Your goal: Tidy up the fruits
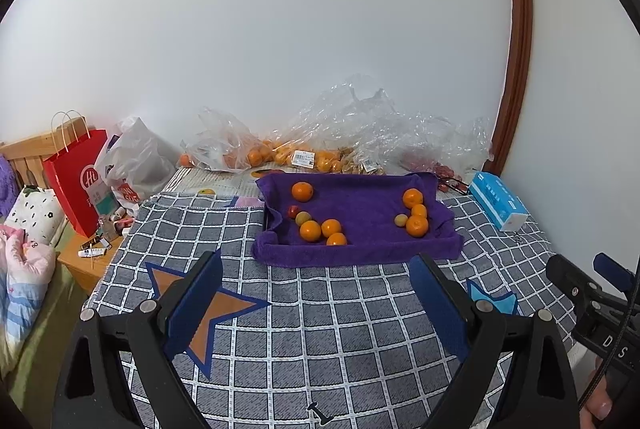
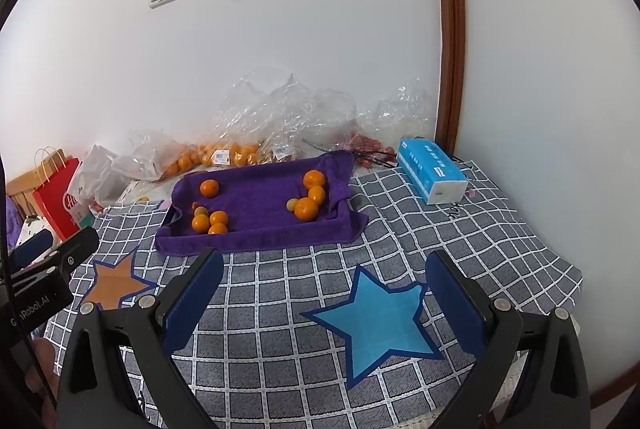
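round orange fruits [image 1: 311, 231] and smaller yellow-green and red ones lie in two mixed clusters, left and right, on the purple towel-lined tray [image 1: 360, 249], so sorting looks incomplete or arbitrary, while left gripper [image 1: 316, 303] and right gripper [image 2: 324, 299] hover spread, empty.

Both wrist views face the purple tray [image 1: 356, 253] from nearby.
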Available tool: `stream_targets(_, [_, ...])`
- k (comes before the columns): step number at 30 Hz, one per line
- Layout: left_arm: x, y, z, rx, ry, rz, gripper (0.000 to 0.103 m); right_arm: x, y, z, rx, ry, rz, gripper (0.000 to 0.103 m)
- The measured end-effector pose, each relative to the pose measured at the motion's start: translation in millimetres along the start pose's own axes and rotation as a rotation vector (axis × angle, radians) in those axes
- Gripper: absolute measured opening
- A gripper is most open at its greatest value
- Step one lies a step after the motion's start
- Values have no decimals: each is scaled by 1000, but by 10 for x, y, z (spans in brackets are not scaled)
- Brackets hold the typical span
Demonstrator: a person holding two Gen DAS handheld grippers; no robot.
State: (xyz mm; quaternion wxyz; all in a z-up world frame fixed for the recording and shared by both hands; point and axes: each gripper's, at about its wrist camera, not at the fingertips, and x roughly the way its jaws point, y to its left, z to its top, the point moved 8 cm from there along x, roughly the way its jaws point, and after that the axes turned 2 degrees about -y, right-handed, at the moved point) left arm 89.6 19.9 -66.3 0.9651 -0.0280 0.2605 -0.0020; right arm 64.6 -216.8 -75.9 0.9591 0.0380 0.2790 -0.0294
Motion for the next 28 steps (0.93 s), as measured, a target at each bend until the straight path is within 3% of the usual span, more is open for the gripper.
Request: stream_targets(28, [-27, -1, -7, 3, -18, 13, 95, -8, 40, -38, -9, -3, 12, 100])
